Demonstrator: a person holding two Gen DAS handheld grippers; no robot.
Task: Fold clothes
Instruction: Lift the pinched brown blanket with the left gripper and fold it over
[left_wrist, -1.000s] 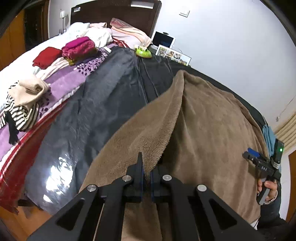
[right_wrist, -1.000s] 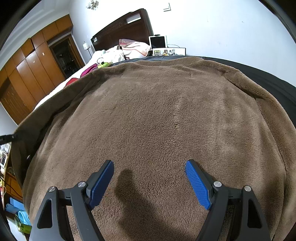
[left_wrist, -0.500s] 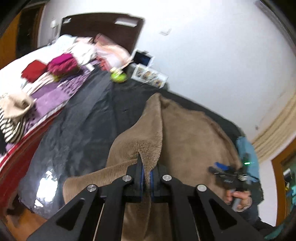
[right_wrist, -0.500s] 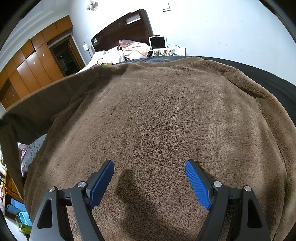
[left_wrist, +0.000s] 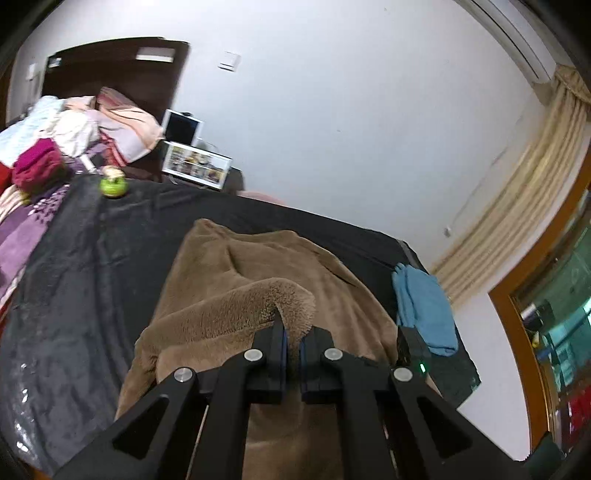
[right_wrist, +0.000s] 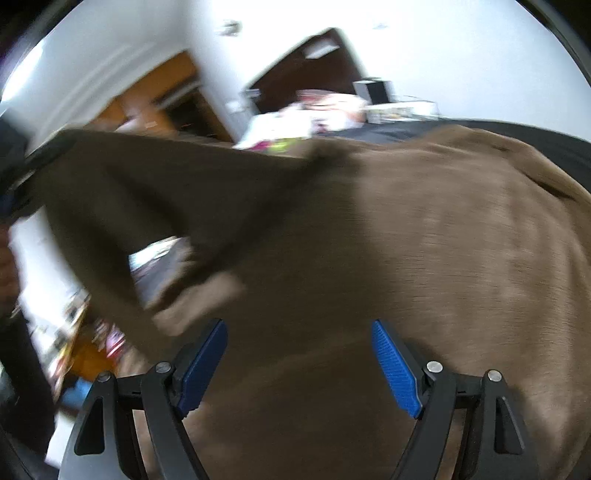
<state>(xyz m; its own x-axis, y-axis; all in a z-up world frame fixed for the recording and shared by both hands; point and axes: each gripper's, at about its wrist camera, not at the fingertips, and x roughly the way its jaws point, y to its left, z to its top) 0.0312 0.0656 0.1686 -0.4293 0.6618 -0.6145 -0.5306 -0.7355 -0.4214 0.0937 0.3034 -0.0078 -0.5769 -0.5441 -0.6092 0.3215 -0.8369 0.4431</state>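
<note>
Even indoor light; fisheye bending and dark vignette at edges; right wrist view smeared by motion blur.

left tool (left_wrist: 291, 338) clamped tight and raised; right tool (right_wrist: 300, 363) spread wide, empty.

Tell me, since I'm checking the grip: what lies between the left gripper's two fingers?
In the left wrist view, a fold of the brown fleece garment is pinched between the shut left gripper fingers; nothing else sits there.
</note>
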